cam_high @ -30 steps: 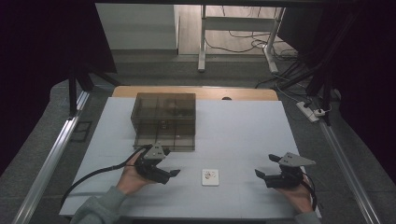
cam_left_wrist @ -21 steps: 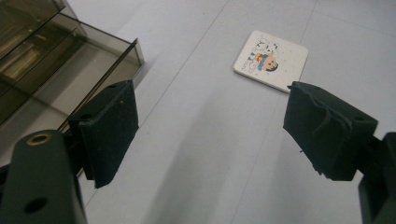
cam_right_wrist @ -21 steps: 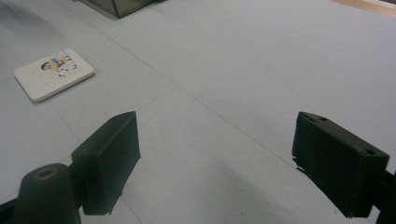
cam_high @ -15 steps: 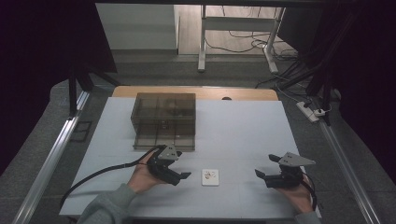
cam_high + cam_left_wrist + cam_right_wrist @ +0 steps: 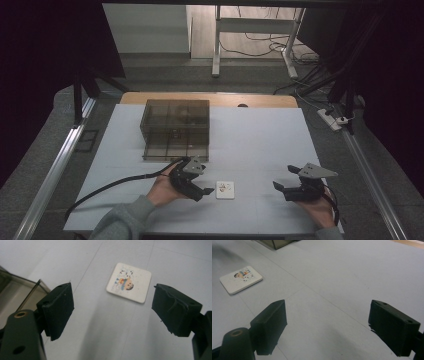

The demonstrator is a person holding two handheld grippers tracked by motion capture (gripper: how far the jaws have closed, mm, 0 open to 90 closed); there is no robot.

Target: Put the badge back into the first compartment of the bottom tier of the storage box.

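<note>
A small white square tile with a cartoon picture [image 5: 225, 190] lies flat on the white table near its front edge. My left gripper [image 5: 202, 189] stands open just left of the tile, its jaws pointing at it. In the left gripper view the tile [image 5: 129, 282] lies ahead of the wide-apart jaws of the gripper [image 5: 112, 306], nothing between them. My right gripper [image 5: 280, 188] rests open at the front right, well clear of the tile. Its own view has the tile [image 5: 241, 279] far off at the upper left, beyond the empty gripper [image 5: 324, 322].
A smoky transparent box with compartments [image 5: 175, 129] stands on the white table [image 5: 260, 140] behind my left gripper; its corner [image 5: 22, 290] appears in the left gripper view. A black cable [image 5: 115, 185] trails left from that gripper. Metal rails run along both table sides.
My left gripper has moved right and slightly forward, from in front of the box toward the tile. The right gripper has stayed in place.
</note>
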